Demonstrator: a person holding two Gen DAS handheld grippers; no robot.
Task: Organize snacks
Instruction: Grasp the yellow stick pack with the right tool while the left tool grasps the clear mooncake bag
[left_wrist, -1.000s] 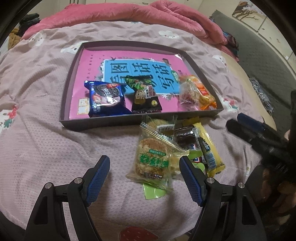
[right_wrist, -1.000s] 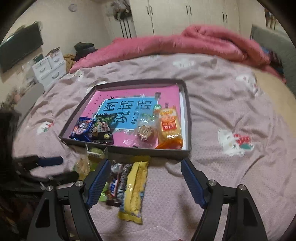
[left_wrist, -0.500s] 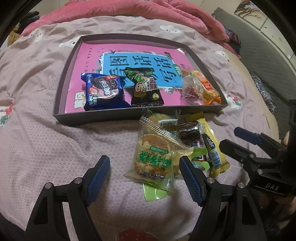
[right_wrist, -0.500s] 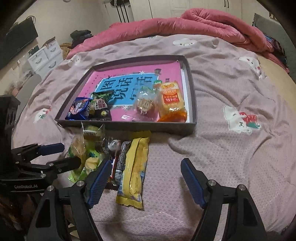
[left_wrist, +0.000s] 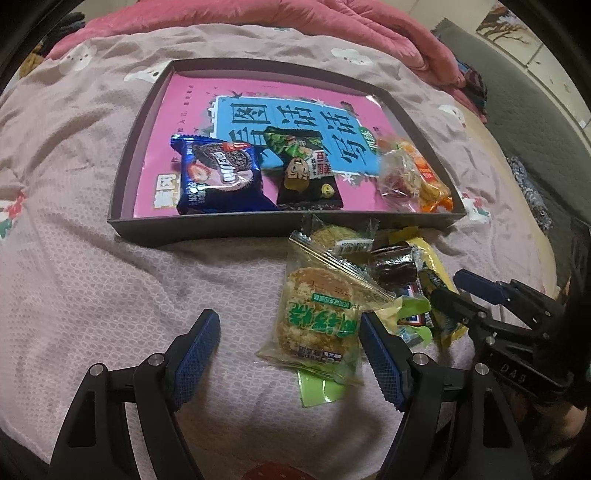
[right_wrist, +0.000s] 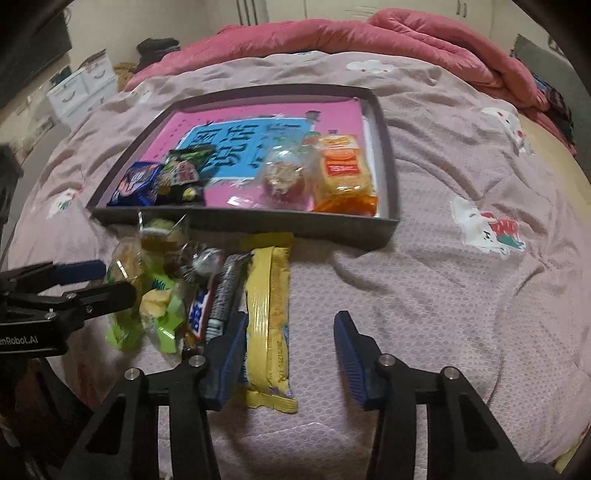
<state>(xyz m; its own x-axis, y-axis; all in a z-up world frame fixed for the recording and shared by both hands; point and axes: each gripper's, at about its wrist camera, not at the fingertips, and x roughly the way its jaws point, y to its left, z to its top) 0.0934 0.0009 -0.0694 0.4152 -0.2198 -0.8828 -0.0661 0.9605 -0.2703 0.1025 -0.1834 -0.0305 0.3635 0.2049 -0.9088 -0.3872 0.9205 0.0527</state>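
The jaws of both grippers are spread wide and nothing is held in either. The left gripper (left_wrist: 288, 341) has been lowered and brought nearer the clear rice-cake packet (left_wrist: 317, 321), which now lies between its blue pads, close to the right pad. The right gripper (right_wrist: 288, 350) has been advanced over the yellow bar (right_wrist: 269, 317); its jaws are set narrower than half a second ago, and the bar's near end is seen between the pads, beside the left one.

The loose snacks are heaped on the lilac bedspread (left_wrist: 92, 280) just in front of the dark tray (left_wrist: 207, 227): the rice-cake packet, a second small cake packet (left_wrist: 340, 240) behind it, a dark-wrapped sweet (left_wrist: 393, 264), a red-and-blue bar (right_wrist: 201, 314) and the yellow bar at the right edge of the pile. Inside the tray, on a pink-and-blue printed sheet (left_wrist: 295, 122), a blue cookie packet (left_wrist: 218, 177), a black-and-green packet (left_wrist: 306, 173), a clear packet with a reddish sweet (left_wrist: 400, 177) and an orange packet (right_wrist: 345, 170) are laid along the near wall, unchanged.

Only the left view shows the cookie packet's printing clearly. Only the right view shows the white drawers (right_wrist: 83, 88) and the dark screen at the left; the pink quilt (right_wrist: 332, 40) is seen in both. In the right view the pile is partly blurred.
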